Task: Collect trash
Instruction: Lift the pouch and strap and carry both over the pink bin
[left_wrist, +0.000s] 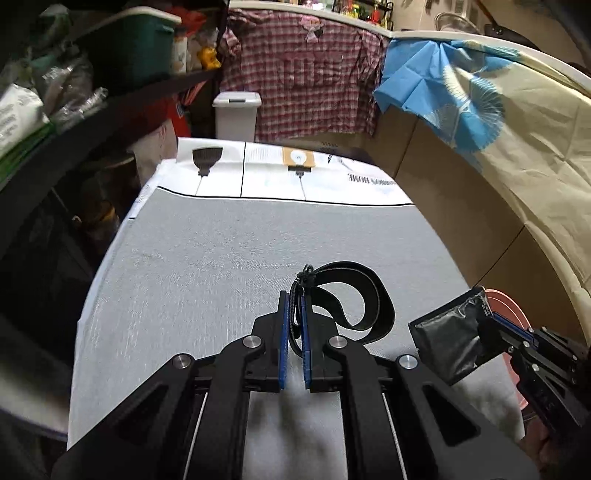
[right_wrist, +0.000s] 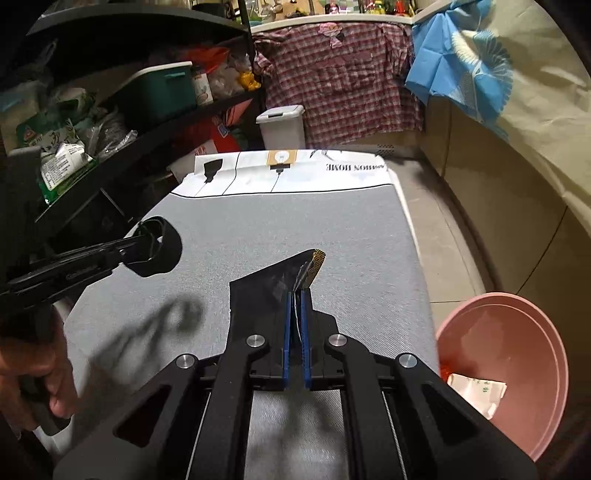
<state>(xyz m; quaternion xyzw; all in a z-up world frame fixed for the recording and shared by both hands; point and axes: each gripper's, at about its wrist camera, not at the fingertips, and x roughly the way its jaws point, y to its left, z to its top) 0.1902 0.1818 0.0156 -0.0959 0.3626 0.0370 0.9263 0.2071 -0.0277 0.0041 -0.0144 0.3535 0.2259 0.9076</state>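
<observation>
The left hand-held gripper (left_wrist: 294, 295) is closed on a black strap (left_wrist: 364, 295), lifted above the grey table (left_wrist: 207, 258). The right hand-held gripper (right_wrist: 295, 295) clamps a dark wrapper (right_wrist: 269, 284). A pink basin (right_wrist: 517, 332) stands beside the table.

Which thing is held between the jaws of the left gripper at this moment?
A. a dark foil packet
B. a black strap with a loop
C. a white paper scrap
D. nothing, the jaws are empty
B: in the left wrist view the left gripper is shut on the black strap, whose loop curls beyond the tips, while the dark foil packet is in the right gripper.
</observation>
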